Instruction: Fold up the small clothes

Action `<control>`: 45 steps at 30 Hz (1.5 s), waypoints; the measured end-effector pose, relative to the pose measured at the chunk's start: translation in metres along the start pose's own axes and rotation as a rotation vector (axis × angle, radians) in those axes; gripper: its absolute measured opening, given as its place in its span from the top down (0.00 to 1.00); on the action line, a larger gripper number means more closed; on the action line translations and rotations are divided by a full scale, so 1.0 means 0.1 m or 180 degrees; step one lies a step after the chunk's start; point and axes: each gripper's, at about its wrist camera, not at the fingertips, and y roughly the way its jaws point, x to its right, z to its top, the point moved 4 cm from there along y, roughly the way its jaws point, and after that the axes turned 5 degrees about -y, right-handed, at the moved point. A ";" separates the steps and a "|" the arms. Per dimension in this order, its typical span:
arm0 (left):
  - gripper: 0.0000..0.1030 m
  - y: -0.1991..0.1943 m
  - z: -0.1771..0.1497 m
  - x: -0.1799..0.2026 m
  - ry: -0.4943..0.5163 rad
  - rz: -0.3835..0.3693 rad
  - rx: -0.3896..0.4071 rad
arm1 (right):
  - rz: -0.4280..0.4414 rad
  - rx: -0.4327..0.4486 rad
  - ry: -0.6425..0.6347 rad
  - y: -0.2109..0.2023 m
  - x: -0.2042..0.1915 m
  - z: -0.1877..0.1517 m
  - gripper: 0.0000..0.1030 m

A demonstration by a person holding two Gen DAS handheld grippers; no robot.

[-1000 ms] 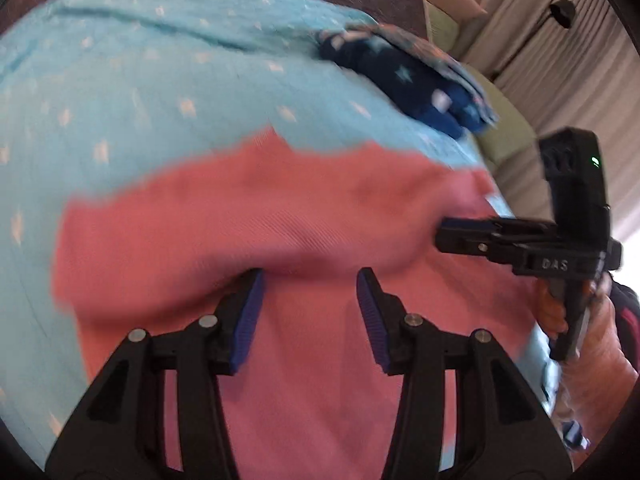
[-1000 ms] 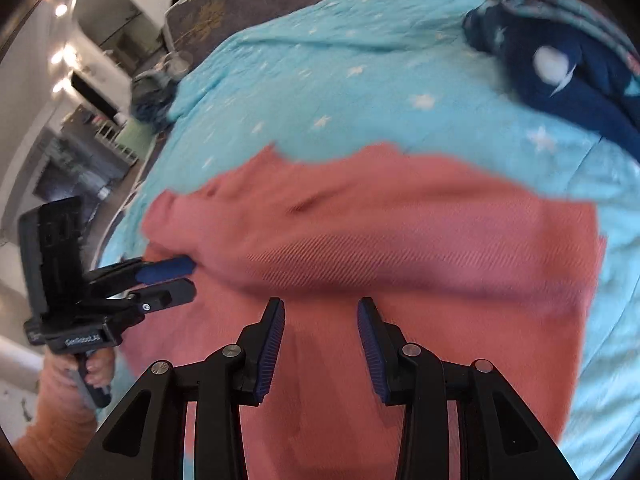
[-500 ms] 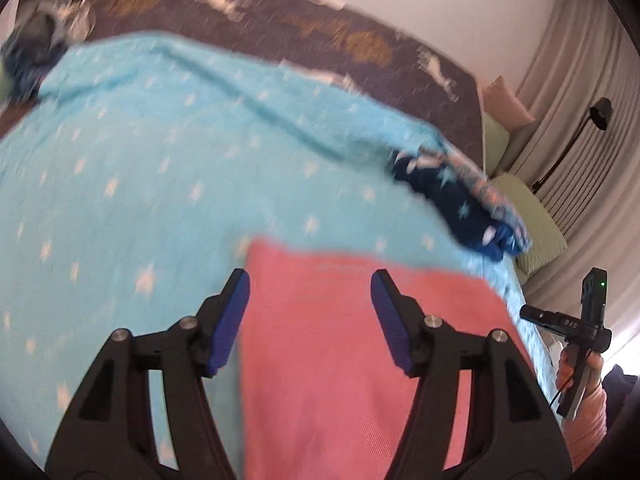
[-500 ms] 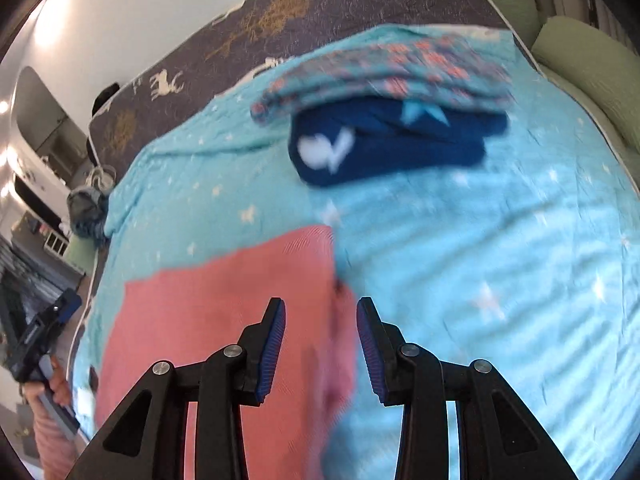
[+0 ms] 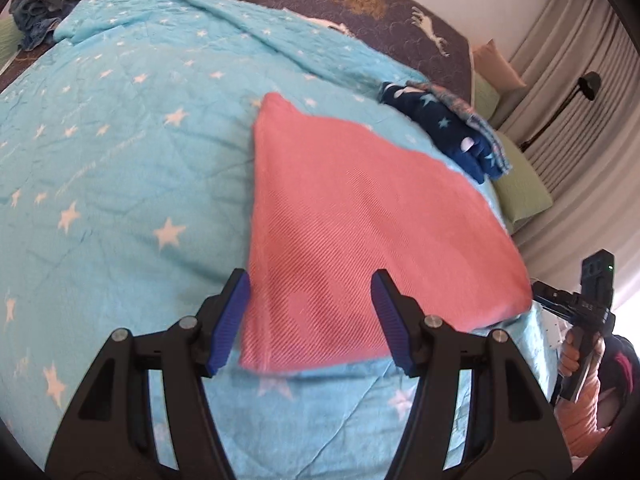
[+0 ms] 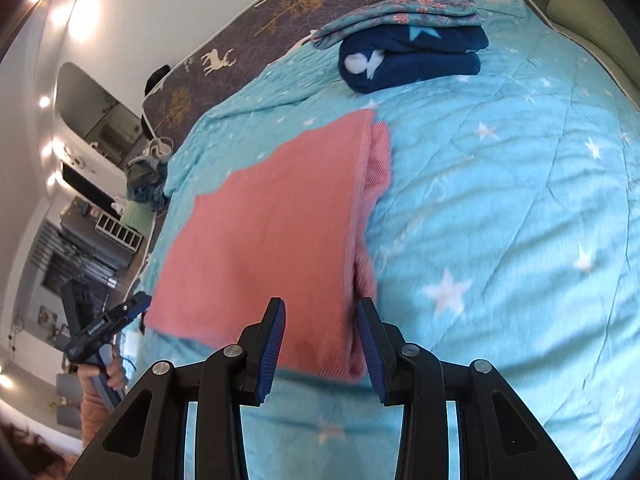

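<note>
A pink ribbed garment [image 5: 360, 220] lies folded flat on the turquoise star-print quilt [image 5: 120, 160]. In the right wrist view the garment [image 6: 272, 232] shows a narrow under-layer sticking out along its right edge. My left gripper [image 5: 309, 280] hovers at its near left corner, jaws wide apart and empty. My right gripper [image 6: 320, 306] hovers over the near right corner, jaws partly apart, pressing on nothing. Each view shows the other gripper at the bed's edge in a person's hand: the right gripper [image 5: 560, 300] and the left gripper [image 6: 120, 316].
A stack of folded clothes [image 6: 408, 52], navy with stars under a floral piece, sits beyond the pink garment. A heap of unfolded clothes [image 5: 40, 12] lies at the far left corner. Green pillows [image 5: 520, 192] and curtains border the right side.
Both grippers have drawn back from the pink garment and swung apart toward its near corners. The cloth, bunched and blurred a second ago, now lies flat. The left jaws stand wider.
</note>
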 end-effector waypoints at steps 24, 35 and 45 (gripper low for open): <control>0.94 -0.18 -0.32 -0.18 0.0062 -0.0116 -0.0121 | -0.0266 0.0010 0.0493 -0.29 0.30 -0.43 0.93; 0.76 -0.43 -0.03 0.47 0.0294 -0.0500 0.0335 | -0.0097 0.0267 -0.0166 -0.19 -0.37 0.06 0.91; 0.82 0.38 -0.21 0.05 -0.0199 -0.0139 -0.0182 | -0.0134 -0.0063 0.0487 0.39 0.21 -0.02 1.00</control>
